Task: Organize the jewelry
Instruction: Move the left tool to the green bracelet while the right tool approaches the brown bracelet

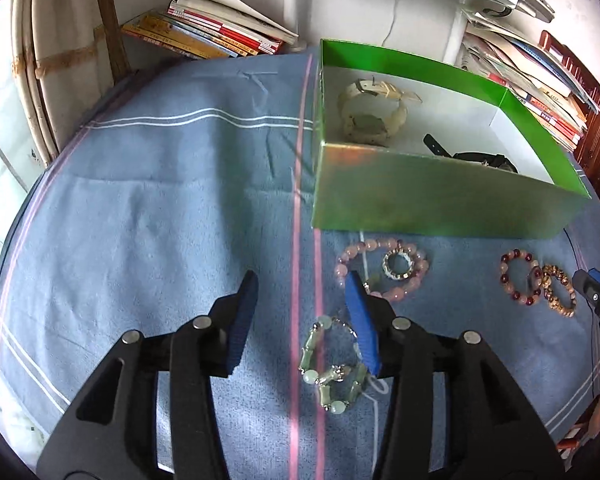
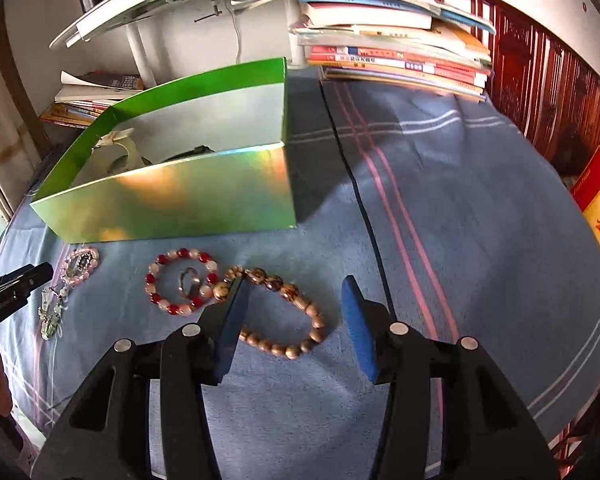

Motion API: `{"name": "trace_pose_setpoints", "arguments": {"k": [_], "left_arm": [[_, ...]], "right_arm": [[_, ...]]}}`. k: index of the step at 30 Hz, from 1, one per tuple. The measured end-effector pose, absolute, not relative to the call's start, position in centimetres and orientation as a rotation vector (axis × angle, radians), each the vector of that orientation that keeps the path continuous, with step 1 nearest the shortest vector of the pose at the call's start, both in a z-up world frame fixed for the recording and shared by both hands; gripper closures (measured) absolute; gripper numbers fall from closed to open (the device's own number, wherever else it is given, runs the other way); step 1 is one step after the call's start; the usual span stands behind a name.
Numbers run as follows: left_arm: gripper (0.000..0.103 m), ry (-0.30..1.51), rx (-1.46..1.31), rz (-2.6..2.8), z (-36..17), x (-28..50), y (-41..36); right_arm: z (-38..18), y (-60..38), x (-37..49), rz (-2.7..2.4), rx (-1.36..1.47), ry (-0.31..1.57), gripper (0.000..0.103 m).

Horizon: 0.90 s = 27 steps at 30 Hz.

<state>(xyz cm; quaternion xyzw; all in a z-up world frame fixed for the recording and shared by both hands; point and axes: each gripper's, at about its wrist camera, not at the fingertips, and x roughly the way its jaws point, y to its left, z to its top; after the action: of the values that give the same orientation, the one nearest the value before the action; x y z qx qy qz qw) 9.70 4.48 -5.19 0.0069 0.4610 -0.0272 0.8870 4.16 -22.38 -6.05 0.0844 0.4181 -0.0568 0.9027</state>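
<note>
- Stacked books [image 1: 216,24] at upper left of the left wrist view, more piled books [image 2: 396,52] at upper centre-right of the right wrist view; white shelf post [image 2: 140,52] behind the box.
- Blue striped cloth [image 1: 160,220] across the whole tabletop.
- Left gripper [image 1: 304,292] spread wide, blue pads apart, holding nothing; right pad overlapping the edge of a pale green jade bracelet [image 1: 334,364] low in the frame, contact unclear.
- Just above: pink bead bracelet [image 1: 380,272] with a small rhinestone ring [image 1: 398,266] lying inside its loop.
- Right gripper [image 2: 294,292] also wide open and empty, over a brown wooden bead bracelet [image 2: 284,312] lying between the pads at frame centre.
- Left of that, touching it: red-and-pink bead bracelet [image 2: 182,280] encircling a metal ring [image 2: 190,282].
- Green box [image 1: 440,196] at upper right of the left wrist view, open-topped, containing a cream wristwatch [image 1: 370,112] at the far left corner and a black wristwatch [image 1: 472,156] against the near wall.
</note>
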Motion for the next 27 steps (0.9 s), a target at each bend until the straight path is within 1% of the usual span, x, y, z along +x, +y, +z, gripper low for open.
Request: {"name": "trace_pose_setpoints", "arguments": {"k": [4, 6, 8, 9, 10, 13, 23, 24, 27], "left_arm": [[0.057, 0.966, 0.037, -0.067, -5.4, 8.5, 4.8], [0.054, 0.974, 0.053, -0.089, -5.6, 7.9, 4.7], [0.054, 0.997, 0.065, -0.101, -6.3, 7.5, 4.4], [0.054, 1.008, 0.068, -0.104, -6.5, 7.5, 4.2], [0.054, 0.999, 0.077, -0.099, -6.6, 7.4, 4.0], [0.054, 0.999, 0.086, -0.129, -6.8, 6.9, 3.2], [0.049, 1.003, 0.153, -0.289, -6.9, 4.3, -0.9], [0.047, 1.006, 0.157, -0.318, -6.8, 4.1, -1.2], [0.046, 1.006, 0.153, -0.330, -6.7, 4.0, -1.2]], "right_arm": [[-6.7, -22.3, 4.0, -0.110, 0.167, 0.874, 0.054], [-7.1, -22.1, 4.0, -0.108, 0.154, 0.885, 0.054], [-7.6, -21.7, 4.1, -0.107, 0.145, 0.903, 0.055], [-7.7, -21.6, 4.1, -0.110, 0.135, 0.904, 0.058], [-7.8, -21.4, 4.0, -0.114, 0.114, 0.899, 0.063], [-7.8, -20.5, 3.5, -0.100, 0.075, 0.901, 0.070], [-7.6, -15.9, 0.7, 0.148, -0.014, 0.951, 0.070], [-7.6, -15.7, 0.7, 0.152, -0.013, 0.949, 0.070], [-7.5, -16.0, 1.0, 0.098, -0.017, 0.942, 0.070]]}}
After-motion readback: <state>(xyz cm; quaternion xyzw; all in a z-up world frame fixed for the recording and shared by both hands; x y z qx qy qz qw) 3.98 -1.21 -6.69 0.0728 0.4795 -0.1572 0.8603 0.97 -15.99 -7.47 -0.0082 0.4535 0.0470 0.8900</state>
